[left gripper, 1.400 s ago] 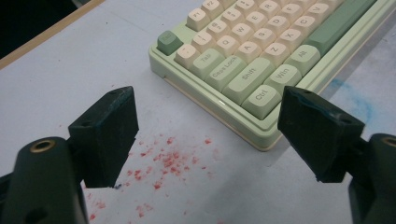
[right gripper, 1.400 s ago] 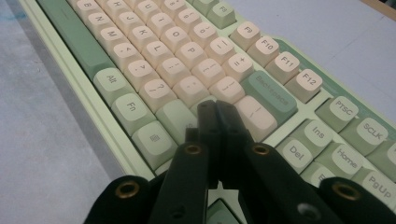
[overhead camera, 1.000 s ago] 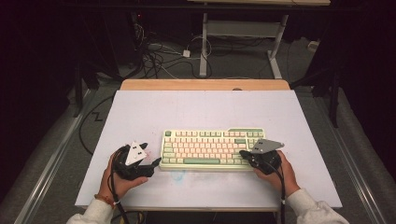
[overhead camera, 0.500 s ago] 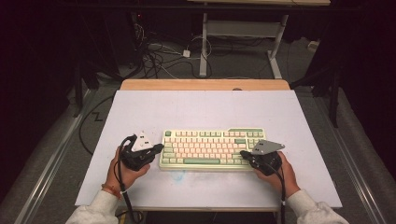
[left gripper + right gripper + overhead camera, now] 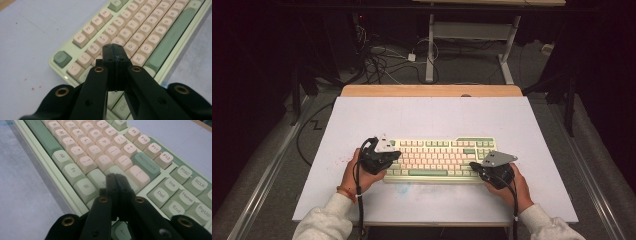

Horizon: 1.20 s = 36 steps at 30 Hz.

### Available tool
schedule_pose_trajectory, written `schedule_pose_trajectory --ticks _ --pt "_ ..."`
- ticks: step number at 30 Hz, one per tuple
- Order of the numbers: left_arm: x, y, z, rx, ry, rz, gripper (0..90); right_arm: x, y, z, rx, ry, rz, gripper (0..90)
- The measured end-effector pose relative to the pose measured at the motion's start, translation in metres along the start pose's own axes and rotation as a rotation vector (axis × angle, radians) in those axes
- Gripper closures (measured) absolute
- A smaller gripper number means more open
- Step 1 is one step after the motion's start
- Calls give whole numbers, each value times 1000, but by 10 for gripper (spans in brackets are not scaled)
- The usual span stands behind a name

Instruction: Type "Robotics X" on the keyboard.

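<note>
A pale green keyboard (image 5: pixel 439 155) with cream and green keys lies near the table's front edge. My left gripper (image 5: pixel 397 156) is shut with nothing between its jaws, its tips over the keyboard's left end. In the left gripper view the closed tips (image 5: pixel 115 47) hover above the cream letter keys (image 5: pixel 140 27). My right gripper (image 5: pixel 473 165) is also shut and empty, its tips over the right part of the key block. In the right gripper view the tips (image 5: pixel 116 177) sit near the green keys below Backspace (image 5: pixel 146 162). Whether either tip touches a key I cannot tell.
The keyboard rests on a pale lilac mat (image 5: pixel 432 115) with a wooden table edge (image 5: pixel 432 90) behind it. Cables (image 5: pixel 382 60) and a desk frame (image 5: pixel 430 45) are on the floor beyond the table. Small red specks (image 5: pixel 32 87) mark the mat left of the keyboard.
My left gripper moved right and away from me, from the mat beside the keyboard onto its left end. The right gripper stayed where it was.
</note>
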<state>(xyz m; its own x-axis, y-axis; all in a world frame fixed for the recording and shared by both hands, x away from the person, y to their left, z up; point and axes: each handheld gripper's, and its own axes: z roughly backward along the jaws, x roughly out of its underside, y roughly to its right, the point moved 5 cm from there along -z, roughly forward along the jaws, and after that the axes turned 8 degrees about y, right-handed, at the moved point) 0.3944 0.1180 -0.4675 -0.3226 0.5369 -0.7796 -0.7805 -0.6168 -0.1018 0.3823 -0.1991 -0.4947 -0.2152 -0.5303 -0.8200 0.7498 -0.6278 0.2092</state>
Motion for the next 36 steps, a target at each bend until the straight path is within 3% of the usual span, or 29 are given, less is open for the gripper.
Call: schedule_pose_trajectory --ticks 6,16,22,32,36 --pt "-12 4 -17 15 -17 -29 884 0 -1 1 4 0 0 900" --pt "-24 8 -40 34 -27 -42 884 0 -2 1 11 0 -1 900" --pt "-26 11 -50 58 -72 -69 884 0 -2 1 10 -4 9 900" --pt "-27 11 -60 55 -92 -72 884 0 -2 2 12 -5 12 900" --pt "-26 13 -64 42 -115 -98 884 0 -2 2 13 -8 15 900"
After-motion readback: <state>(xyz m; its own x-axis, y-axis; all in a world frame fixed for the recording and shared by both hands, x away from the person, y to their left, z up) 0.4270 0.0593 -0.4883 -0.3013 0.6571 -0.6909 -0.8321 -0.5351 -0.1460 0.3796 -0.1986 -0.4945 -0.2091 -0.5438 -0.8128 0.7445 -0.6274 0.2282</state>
